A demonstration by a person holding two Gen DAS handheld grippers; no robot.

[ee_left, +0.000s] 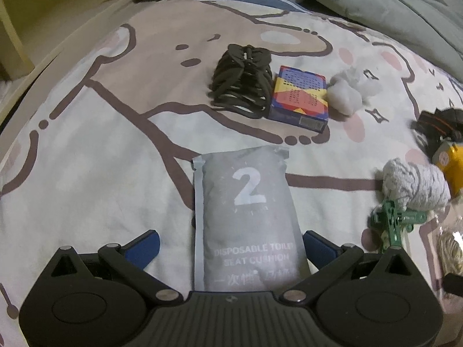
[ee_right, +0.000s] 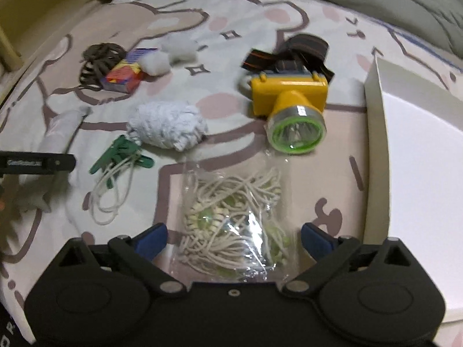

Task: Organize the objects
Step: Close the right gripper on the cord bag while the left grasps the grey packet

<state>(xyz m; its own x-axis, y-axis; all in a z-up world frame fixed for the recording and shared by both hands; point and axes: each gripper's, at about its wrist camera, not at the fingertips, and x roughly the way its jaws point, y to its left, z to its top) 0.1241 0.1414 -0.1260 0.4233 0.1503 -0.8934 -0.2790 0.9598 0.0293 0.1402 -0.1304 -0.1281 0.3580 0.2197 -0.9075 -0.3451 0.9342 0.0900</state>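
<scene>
Between your left gripper's [ee_left: 231, 245] spread fingers, the grey seat-cushion packet [ee_left: 249, 219] is lying flat on the bed: soft, light, slippery, so pinch mid-body. Below your right gripper [ee_right: 234, 238], fingers apart, the clear cord bag [ee_right: 234, 222] is crinkling; grab the bunched middle.

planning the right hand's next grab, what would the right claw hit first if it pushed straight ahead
Probably the clear bag of cord: it already lies between the open right claw fingers. Beyond it, slightly to the right, sits the yellow headlamp; depth is uncertain.
</scene>
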